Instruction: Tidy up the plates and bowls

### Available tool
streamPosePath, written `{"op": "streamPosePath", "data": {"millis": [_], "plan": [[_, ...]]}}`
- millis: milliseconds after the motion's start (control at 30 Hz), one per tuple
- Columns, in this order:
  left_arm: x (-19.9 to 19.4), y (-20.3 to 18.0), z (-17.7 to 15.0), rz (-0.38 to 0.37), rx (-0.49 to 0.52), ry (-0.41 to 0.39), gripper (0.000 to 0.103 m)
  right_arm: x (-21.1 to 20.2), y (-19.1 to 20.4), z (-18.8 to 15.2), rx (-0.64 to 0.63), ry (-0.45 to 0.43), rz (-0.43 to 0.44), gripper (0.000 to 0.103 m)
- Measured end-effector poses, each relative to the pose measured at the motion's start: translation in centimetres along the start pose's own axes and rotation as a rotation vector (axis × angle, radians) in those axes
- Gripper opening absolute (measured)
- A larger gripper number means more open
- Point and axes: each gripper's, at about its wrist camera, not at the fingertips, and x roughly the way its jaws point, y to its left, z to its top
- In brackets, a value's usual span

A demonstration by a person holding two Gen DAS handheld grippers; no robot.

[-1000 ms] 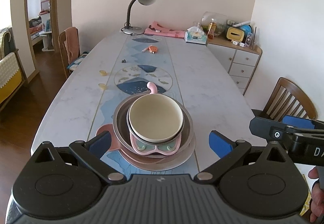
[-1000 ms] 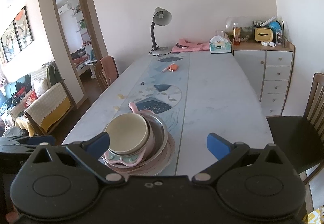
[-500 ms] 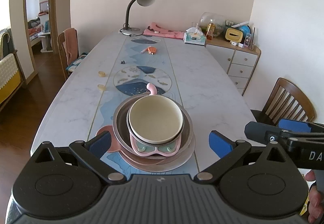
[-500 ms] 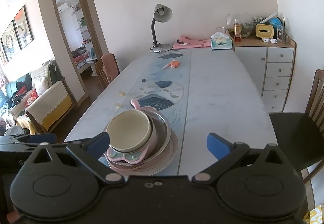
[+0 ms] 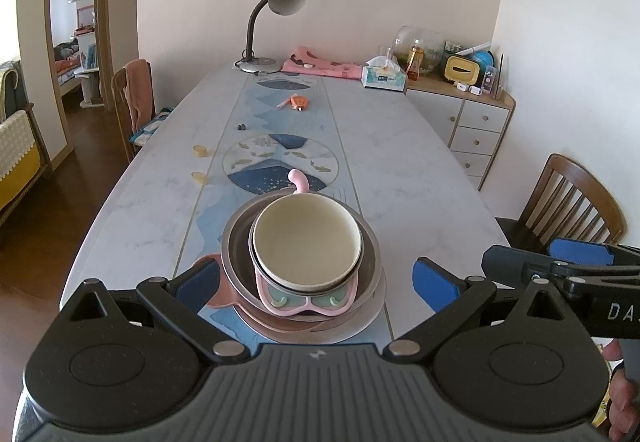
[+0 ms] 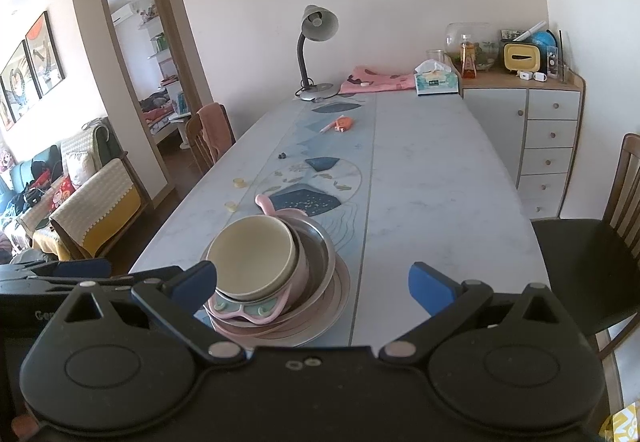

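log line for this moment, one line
left gripper: open, empty | right gripper: open, empty | cream bowl: top of stack | stack: pink bowl, metal bowl, plate

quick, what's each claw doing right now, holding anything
Left claw: open, holding nothing, with the stack of bowls and plates in front of it.
Right claw: open, holding nothing.

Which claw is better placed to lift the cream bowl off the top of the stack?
Left, probably. The left claw is open and squarely faces the cream bowl. The right claw, also open, is offset: the bowl sits near its left finger.
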Motion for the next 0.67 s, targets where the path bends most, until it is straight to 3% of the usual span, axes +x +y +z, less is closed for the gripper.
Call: {"op": "streamPosePath", "data": {"millis": [667], "plan": [[0.25,-0.24,0.23,-0.004,0.003,-0.001,0.103,0.06,0.04,0.02,-0.005,-0.003,-0.024,0.103]]}}
